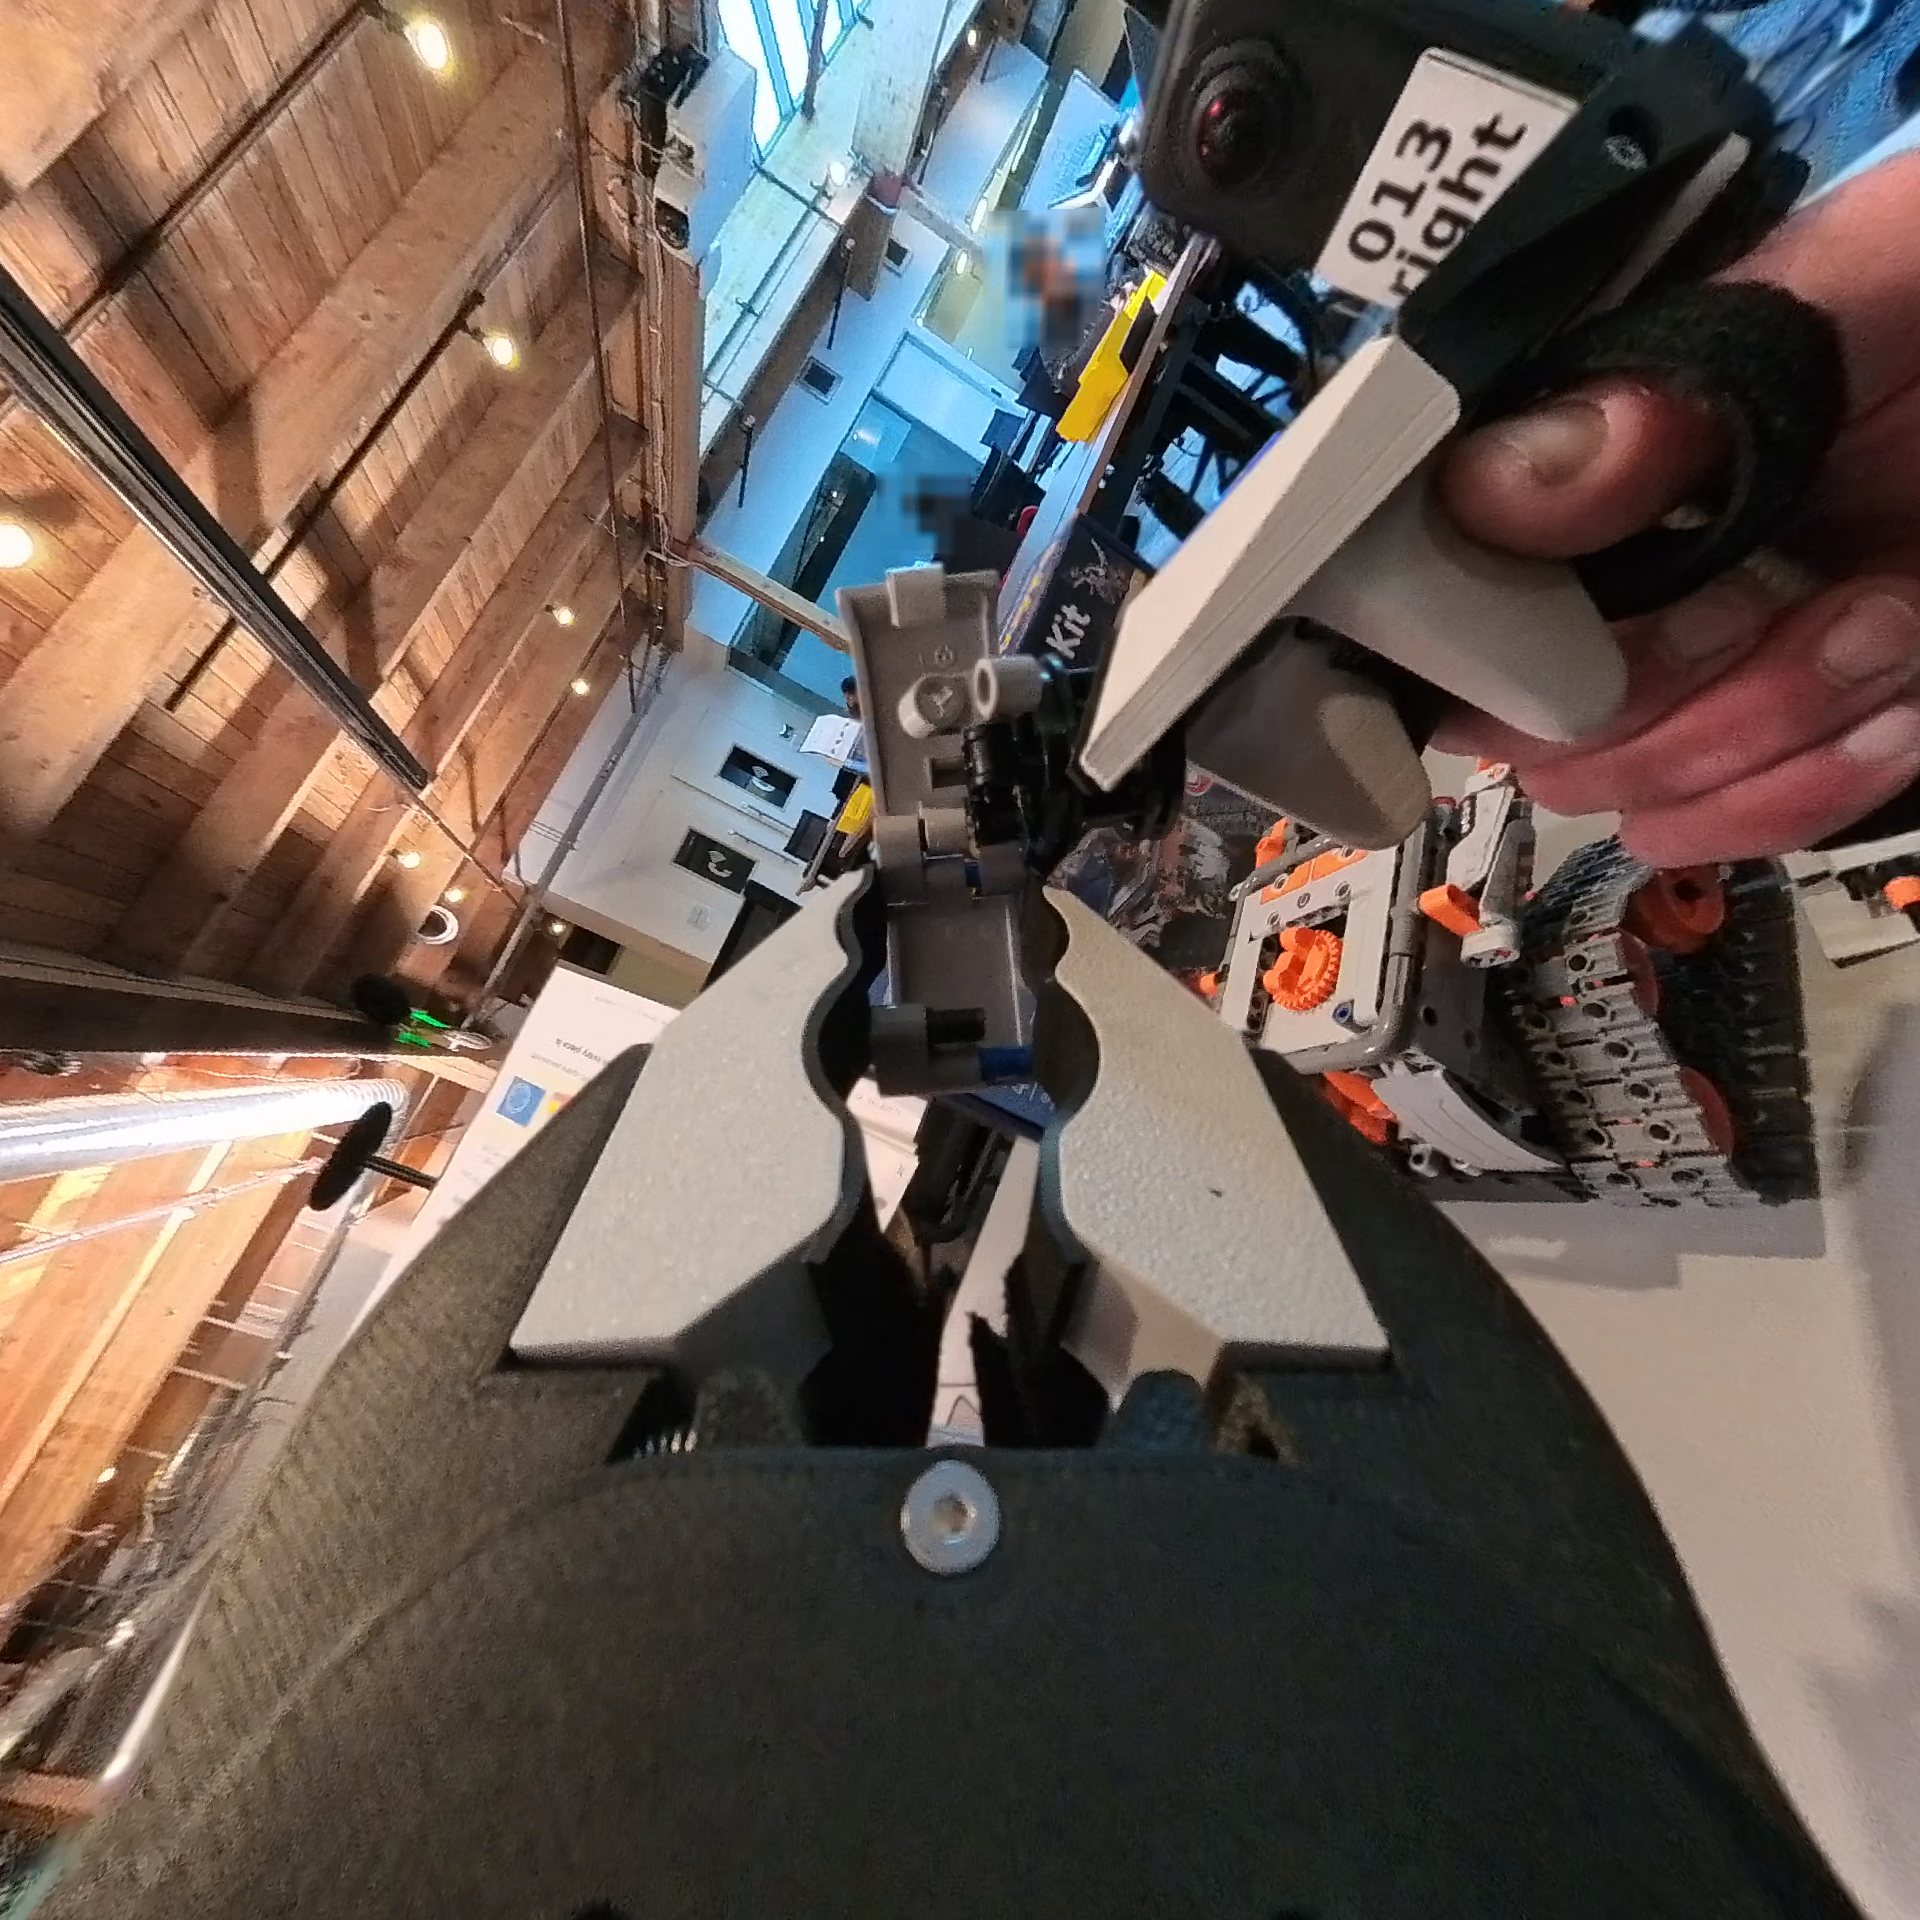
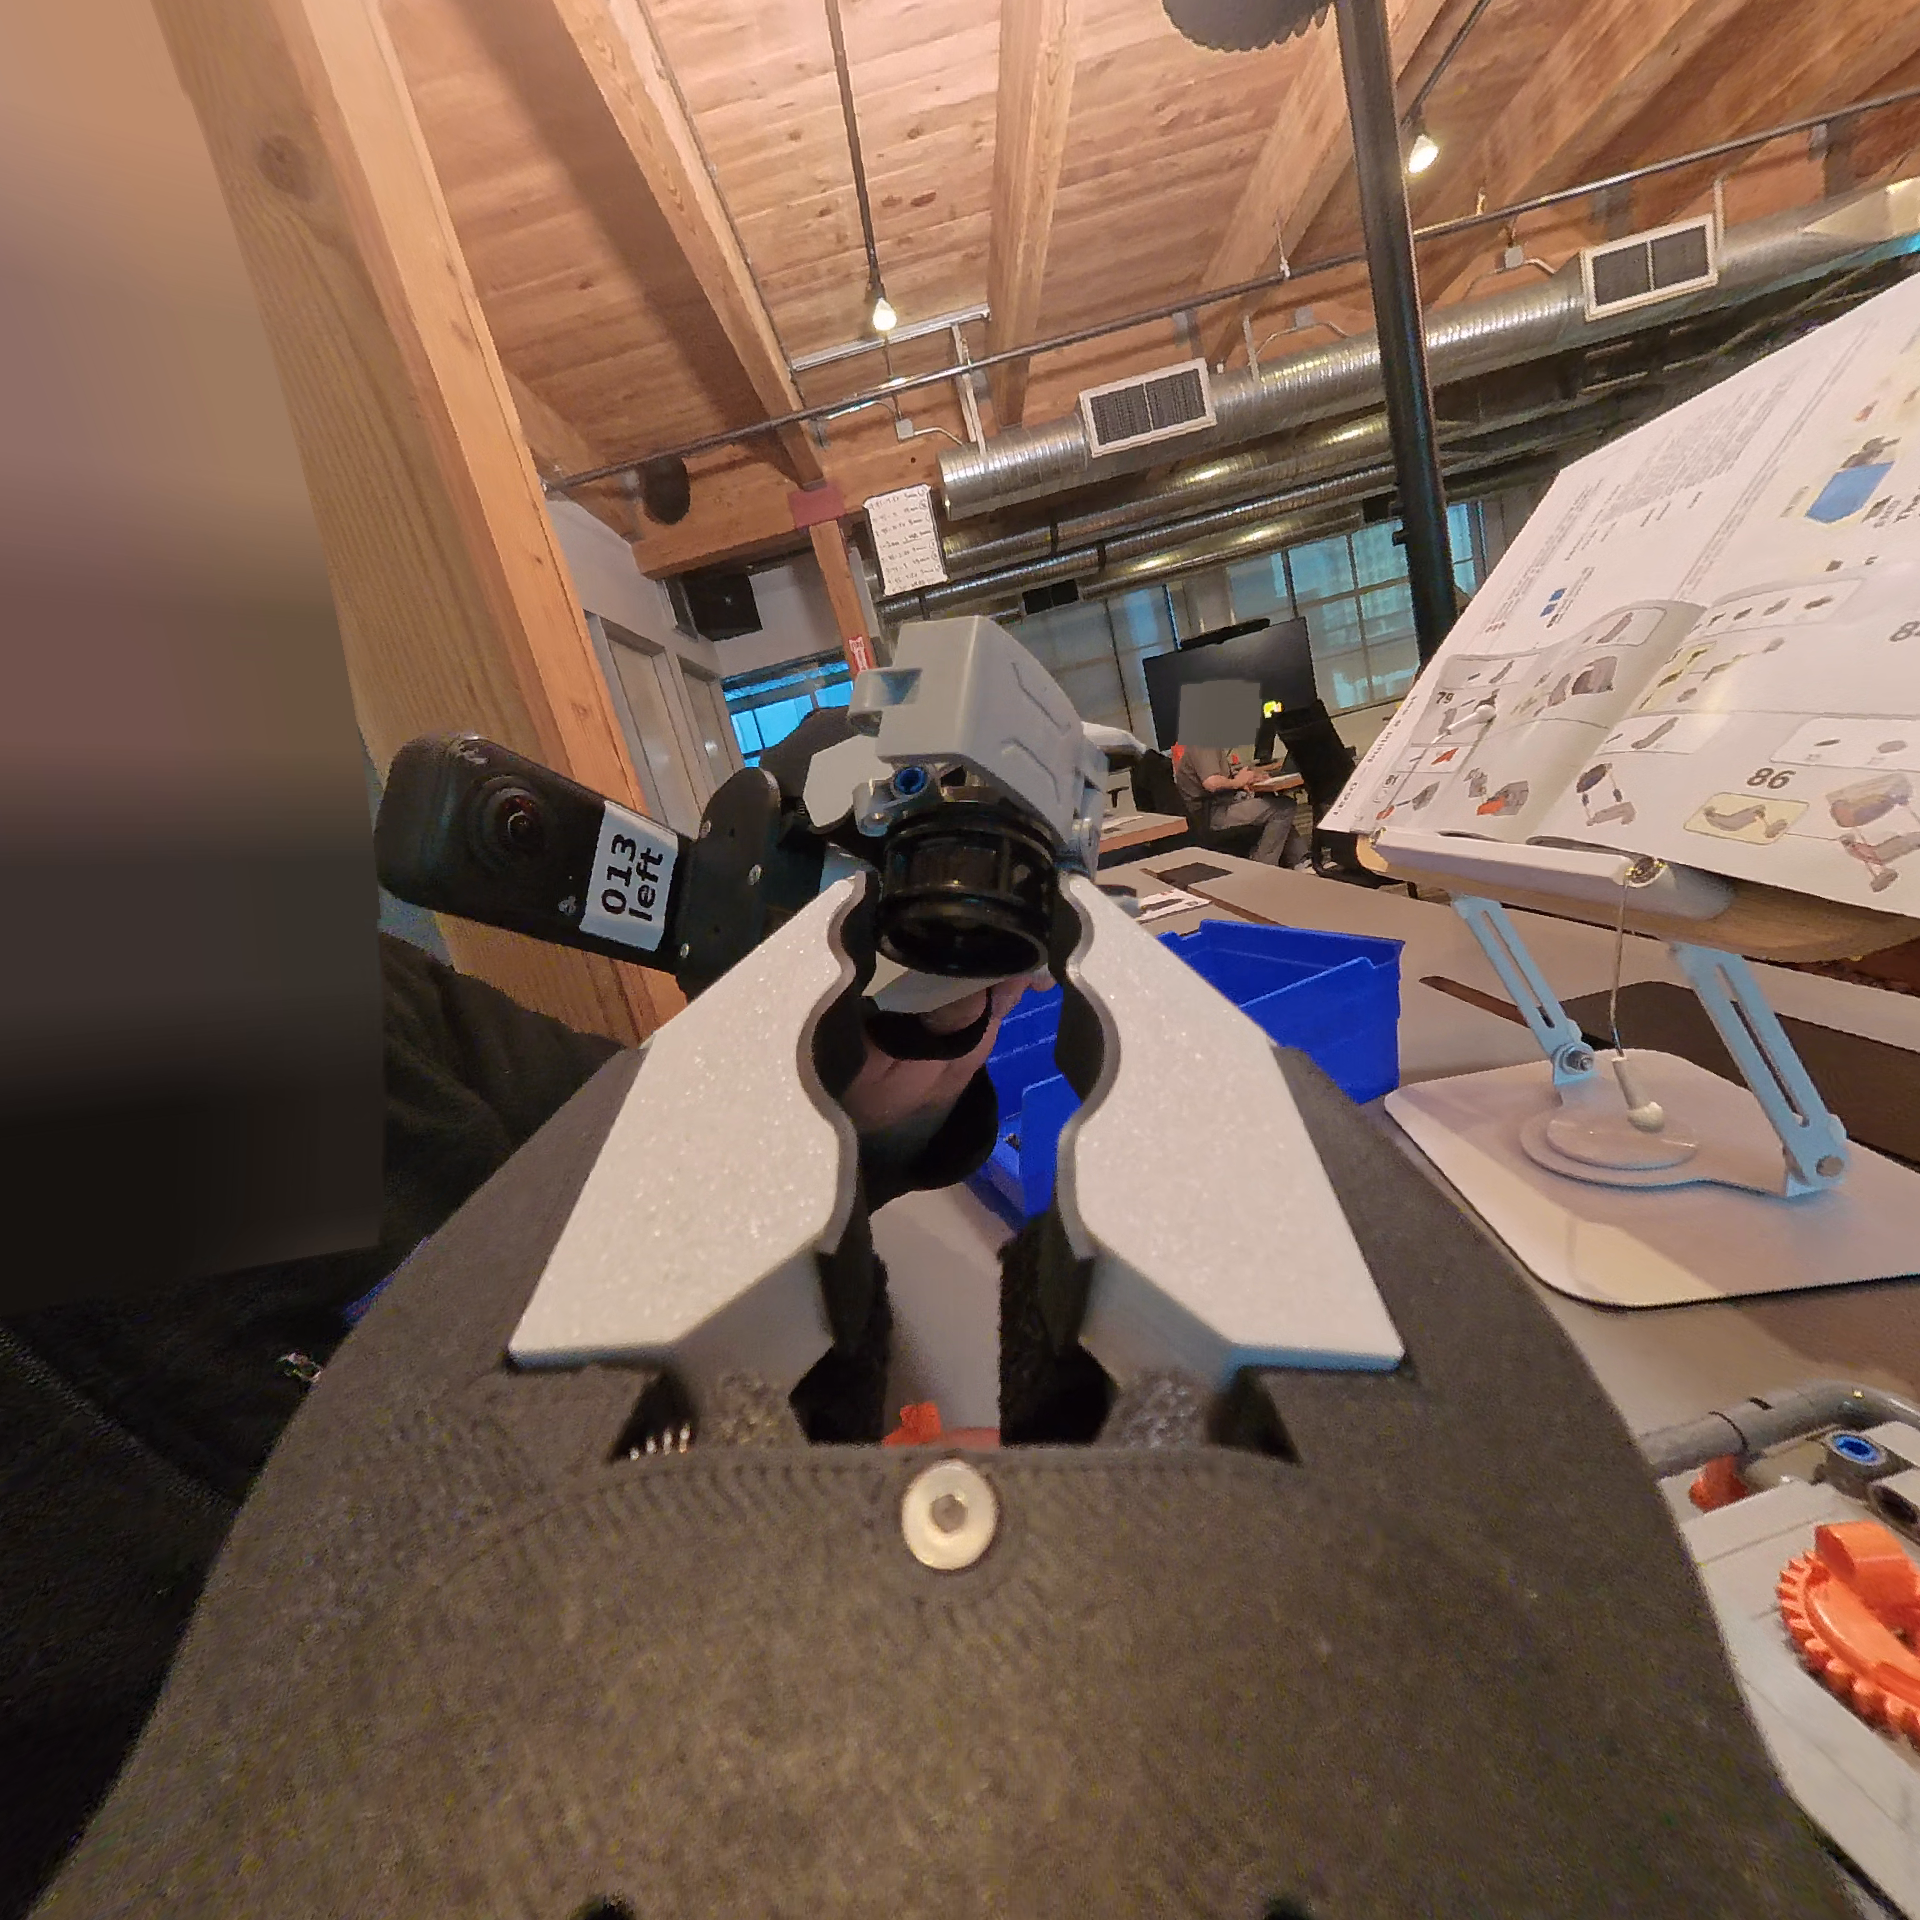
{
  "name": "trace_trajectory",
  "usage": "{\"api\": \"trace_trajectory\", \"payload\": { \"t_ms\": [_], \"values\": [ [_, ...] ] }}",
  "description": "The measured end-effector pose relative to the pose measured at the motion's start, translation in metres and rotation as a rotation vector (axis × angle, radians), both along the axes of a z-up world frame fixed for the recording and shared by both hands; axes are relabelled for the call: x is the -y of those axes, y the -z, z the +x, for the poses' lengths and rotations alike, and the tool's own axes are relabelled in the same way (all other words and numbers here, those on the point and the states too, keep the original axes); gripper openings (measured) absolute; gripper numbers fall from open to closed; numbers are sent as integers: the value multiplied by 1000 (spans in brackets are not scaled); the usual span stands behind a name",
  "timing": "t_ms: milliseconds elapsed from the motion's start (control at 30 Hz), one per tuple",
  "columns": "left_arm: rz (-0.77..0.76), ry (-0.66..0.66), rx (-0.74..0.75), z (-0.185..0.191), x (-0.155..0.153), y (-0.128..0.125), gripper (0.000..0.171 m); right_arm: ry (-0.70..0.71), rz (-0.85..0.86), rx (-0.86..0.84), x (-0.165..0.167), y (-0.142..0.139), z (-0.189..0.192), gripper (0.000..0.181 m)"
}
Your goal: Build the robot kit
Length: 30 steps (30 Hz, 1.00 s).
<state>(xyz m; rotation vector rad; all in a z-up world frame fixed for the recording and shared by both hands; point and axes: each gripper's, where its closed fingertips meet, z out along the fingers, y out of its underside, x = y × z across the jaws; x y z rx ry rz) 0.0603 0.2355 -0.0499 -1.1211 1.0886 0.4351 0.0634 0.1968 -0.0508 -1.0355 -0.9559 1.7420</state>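
We look from two wrist-mounted wide-angle cameras, each set just behind its own gripper and aimed forward along the two grey fingers. In the left wrist view the camera is rolled strongly: the wooden ceiling [image 1: 312, 364] fills the left, the white table [image 1: 1662, 1455] the right. The left gripper [image 1: 951, 935] sits close to the lens. The right wrist view is nearly upright and pitched slightly upward, taking in ceiling beams and the book stand [image 2: 1662, 1039] at right, with the right gripper [image 2: 961, 925] close. Both views share the grey brick assembly [image 1: 940, 790] [image 2: 977, 727], seen from roughly opposite sides; each also shows the opposing gripper's camera housing.
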Motion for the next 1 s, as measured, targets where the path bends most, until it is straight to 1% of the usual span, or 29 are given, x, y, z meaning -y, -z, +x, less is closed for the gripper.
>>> {"api": "trace_trajectory", "payload": {
  "t_ms": [133, 533, 633, 667, 733, 800, 933, 1000],
  "values": [
    [-4, 13, 19, 2, 2, -4, 21, 7, 12, -20, 1, -4, 2, 31],
    [36, -8, 41, 6, 1, -8, 21, 47, 48, -22, 0, -8, 6, 30],
    [-27, -26, 32, 4, -7, -1, 22, 62, 35, -1, -8, -3, 5, 31],
    [-12, -16, 32, 4, -6, -3, 22, 50, 20, -13, -8, -4, 5, 31],
    [-37, 1, 44, 4, -8, 0, 23, 76, 54, 10, -9, -2, 5, 30],
    [-56, 62, 56, 6, -2, -1, 26, 68, 68, 10, -7, -3, 7, 31],
    [-158, 156, 41, 6, 6, 6, 35, 133, 179, 73, -7, -1, 7, 31],
    [-230, 213, 75, 7, 10, 7, 37, 182, 238, 107, -9, 1, 7, 31]
  ]
}}
